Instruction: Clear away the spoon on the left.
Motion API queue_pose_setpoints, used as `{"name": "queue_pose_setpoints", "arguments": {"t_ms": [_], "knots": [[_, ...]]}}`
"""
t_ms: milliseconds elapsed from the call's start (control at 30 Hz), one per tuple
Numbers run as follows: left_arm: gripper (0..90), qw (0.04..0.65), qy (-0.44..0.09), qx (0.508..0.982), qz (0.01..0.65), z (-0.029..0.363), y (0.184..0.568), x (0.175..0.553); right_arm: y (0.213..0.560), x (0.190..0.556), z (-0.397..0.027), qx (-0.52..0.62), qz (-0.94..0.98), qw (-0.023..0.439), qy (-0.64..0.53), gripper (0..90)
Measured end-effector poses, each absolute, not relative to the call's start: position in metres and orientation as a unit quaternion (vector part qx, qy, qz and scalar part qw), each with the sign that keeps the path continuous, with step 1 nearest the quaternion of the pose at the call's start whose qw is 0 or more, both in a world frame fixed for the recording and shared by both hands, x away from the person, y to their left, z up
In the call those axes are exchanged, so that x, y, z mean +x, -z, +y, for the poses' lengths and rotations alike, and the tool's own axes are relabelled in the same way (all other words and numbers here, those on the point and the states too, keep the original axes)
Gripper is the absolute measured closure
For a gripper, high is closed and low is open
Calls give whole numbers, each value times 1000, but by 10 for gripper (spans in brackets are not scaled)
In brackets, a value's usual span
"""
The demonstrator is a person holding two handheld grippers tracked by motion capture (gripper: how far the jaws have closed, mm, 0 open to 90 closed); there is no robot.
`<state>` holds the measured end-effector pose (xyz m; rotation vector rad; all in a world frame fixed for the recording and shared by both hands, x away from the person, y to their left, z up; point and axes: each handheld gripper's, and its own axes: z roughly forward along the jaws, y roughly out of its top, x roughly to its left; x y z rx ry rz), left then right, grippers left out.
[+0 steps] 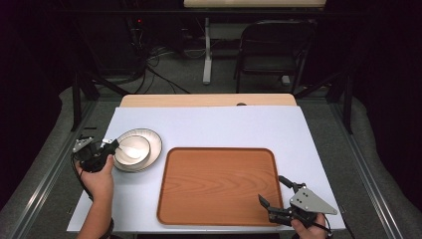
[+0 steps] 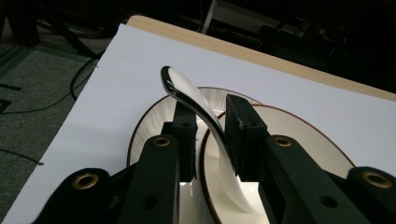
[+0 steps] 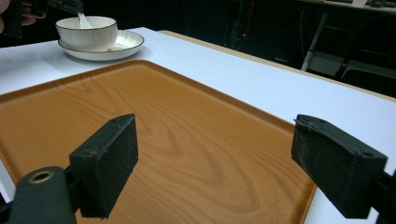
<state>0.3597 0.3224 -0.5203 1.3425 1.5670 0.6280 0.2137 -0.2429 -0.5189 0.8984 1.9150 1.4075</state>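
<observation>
Jaws gape over the wooden tray [image 3: 187,135]; bowl [image 3: 87,31] (spoon [image 3: 84,20] inside) on plate [image 3: 122,44].

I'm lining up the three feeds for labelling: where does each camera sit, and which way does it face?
High view: above the person's side, looking forward and down on the table; both forearms enter from below.
Left gripper view: rides the left gripper, looking along its jaws at the spoon between them, over the bowl.
Right gripper view: rides the right gripper, facing across the tray; open jaws.
Shared: the bowl and plate appear in all three.
</observation>
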Motion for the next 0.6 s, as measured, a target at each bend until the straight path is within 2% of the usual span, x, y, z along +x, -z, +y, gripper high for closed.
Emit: {"name": "queue_pose_setpoints", "arguments": {"t_ms": [600], "knots": [[847, 501, -243, 577, 598, 308, 507, 357, 519, 214, -244, 336, 720, 296, -529, 142]]}}
